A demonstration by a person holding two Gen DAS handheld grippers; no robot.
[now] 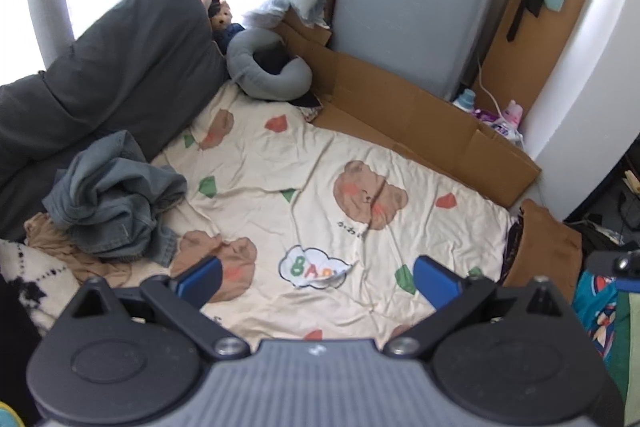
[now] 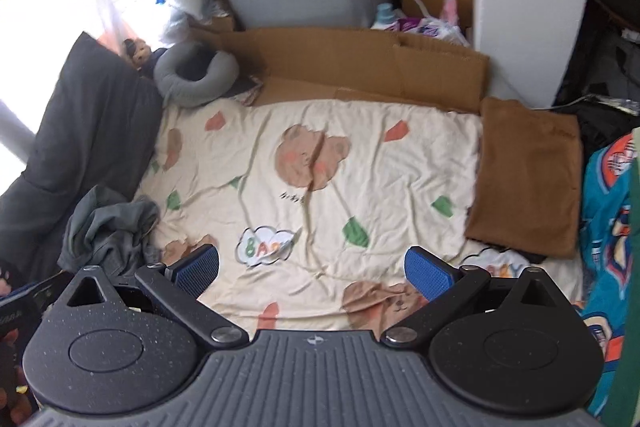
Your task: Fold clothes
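Grippers, left (image 1: 316, 279) and right (image 2: 312, 267), both wide open, empty; we hover over bedsheet (image 1: 320, 155), crumpled jeans (image 1: 116, 195) likely next, brown folded piece (image 2: 528, 179) parked aside.

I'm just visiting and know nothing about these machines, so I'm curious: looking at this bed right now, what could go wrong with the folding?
1. The crumpled jeans lie on a tan garment; a grab might lift both.
2. The bear sheet is wrinkled, so a gripper could pinch it along with the clothing.
3. Dragging clothes across might disturb the folded brown garment. Both the left gripper and the right gripper are open and empty.
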